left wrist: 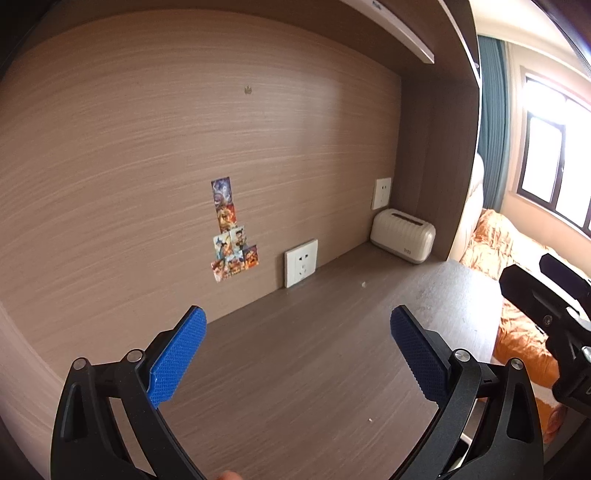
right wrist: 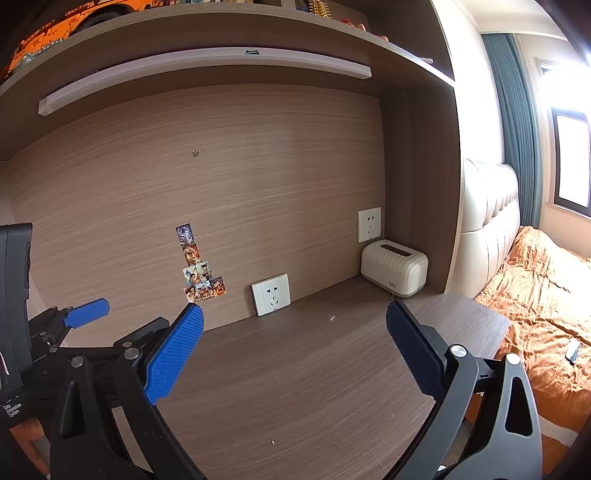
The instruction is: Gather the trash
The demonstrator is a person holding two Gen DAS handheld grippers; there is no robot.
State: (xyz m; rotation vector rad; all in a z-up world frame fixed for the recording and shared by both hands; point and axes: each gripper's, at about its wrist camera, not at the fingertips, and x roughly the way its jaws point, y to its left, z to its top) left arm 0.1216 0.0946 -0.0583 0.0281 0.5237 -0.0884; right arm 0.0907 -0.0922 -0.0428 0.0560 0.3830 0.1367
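Both tools gape empty above the brown counter (right wrist: 295, 369): left tool (left wrist: 297, 354), right tool (right wrist: 295, 350). A tiny pale scrap (right wrist: 332, 317) lies mid-counter, probably feather-light and crushable; pinch it across its middle.

- A home bedroom, with a built-in study nook.
- A dark brown wood-grain desk (right wrist: 295, 369) sits in a recess of pale wood-grain panelling (right wrist: 221, 177), with a shelf (right wrist: 221, 33) overhead carrying an orange brick-built toy vehicle (right wrist: 55, 26).
- A cluster of colourful cartoon stickers (right wrist: 199, 269) is stuck to the panelling, beside white wall sockets (right wrist: 270, 294).
- A cream ribbed tissue box (right wrist: 394, 267) stands in the desk's corner.
- Beside the desk is a bed with a rumpled orange cover (right wrist: 535, 295), a cream padded headboard (right wrist: 487, 221), a teal curtain (right wrist: 513, 129) and a dark-framed window (left wrist: 546, 162).
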